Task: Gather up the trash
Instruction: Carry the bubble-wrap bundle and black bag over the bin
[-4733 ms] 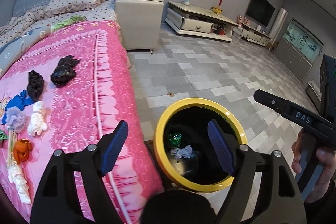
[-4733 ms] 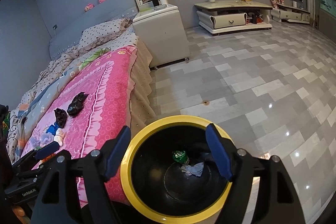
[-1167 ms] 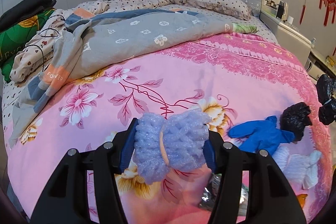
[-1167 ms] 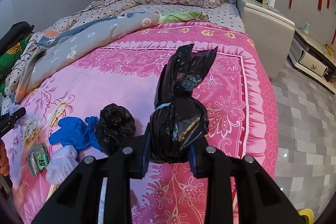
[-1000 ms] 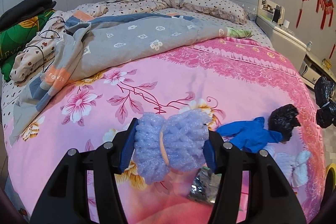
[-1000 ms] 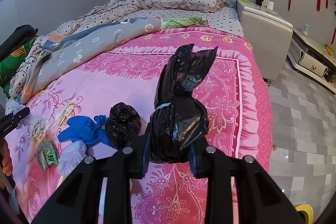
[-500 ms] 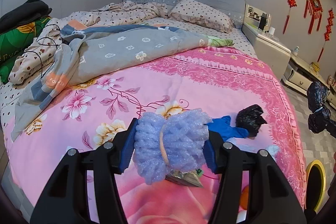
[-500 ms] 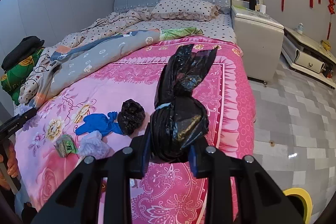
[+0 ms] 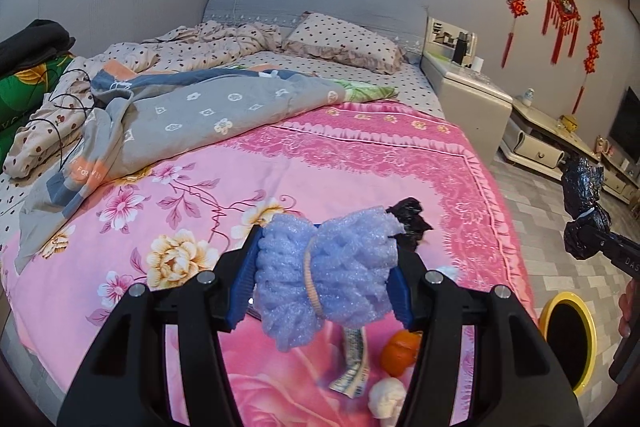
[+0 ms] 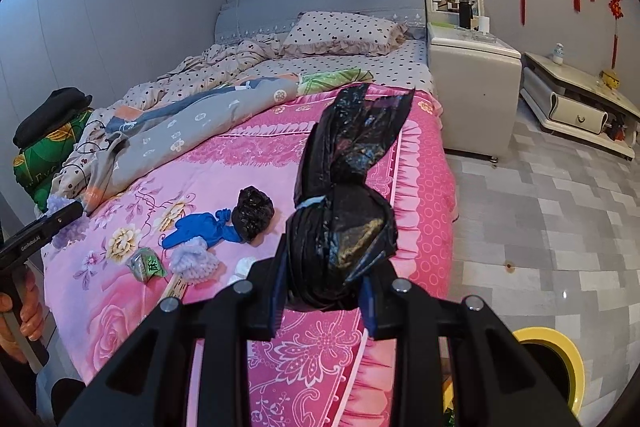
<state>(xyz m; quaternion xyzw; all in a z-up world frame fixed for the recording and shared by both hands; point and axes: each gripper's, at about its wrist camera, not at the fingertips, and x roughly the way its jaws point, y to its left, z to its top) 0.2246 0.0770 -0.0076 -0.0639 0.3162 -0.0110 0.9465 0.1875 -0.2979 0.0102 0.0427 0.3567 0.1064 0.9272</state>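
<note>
The left gripper (image 9: 324, 279) is clamped on a lavender foam-net bundle (image 9: 326, 273) tied at its middle with a tan band, held above the pink floral bedspread (image 9: 192, 195), where a small black bag ball (image 10: 253, 213), a blue glove (image 10: 198, 229), a second lavender foam bundle (image 10: 195, 262), a green packet (image 10: 146, 263) and an orange (image 9: 400, 351) lie near the foot of the bed. The right gripper (image 10: 324, 301) is closed on a knotted black trash bag (image 10: 342, 223) that stands upright between its blue pads, over the bedspread's frilled edge. Farthest right, a yellow-rimmed bin (image 10: 558, 367) sits on the grey tiled floor (image 10: 560, 227) just beside the bed.
</note>
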